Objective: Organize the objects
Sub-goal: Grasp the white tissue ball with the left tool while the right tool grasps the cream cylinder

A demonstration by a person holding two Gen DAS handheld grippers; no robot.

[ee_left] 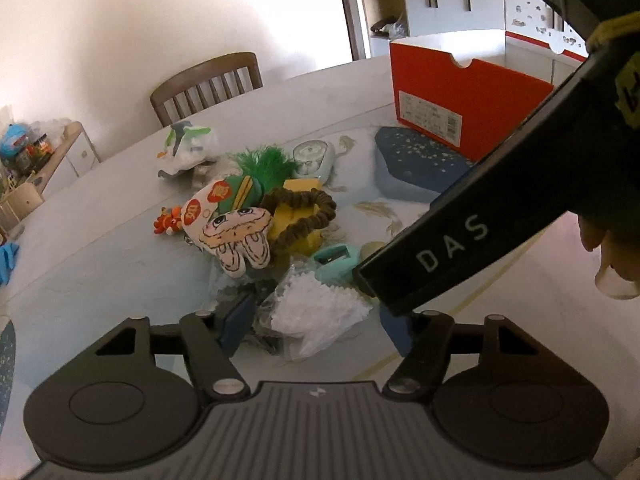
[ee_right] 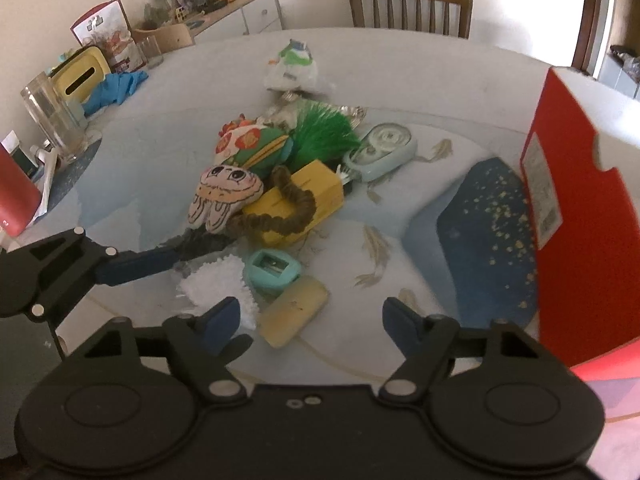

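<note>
The left gripper (ee_left: 316,328) is shown with parted fingers straddling a clear bag of white pellets (ee_left: 316,312) at the near edge of the toy pile, no pad visibly pressing on it. The right gripper (ee_right: 310,320) is likewise held open over a cream oblong case (ee_right: 294,314), which lies nearer its left finger, long axis slanting up to the right. The open red shoebox (ee_right: 576,216) stands to the right, past a blue speckled mat (ee_right: 488,240), with bare tabletop (ee_right: 160,184) between.
</note>
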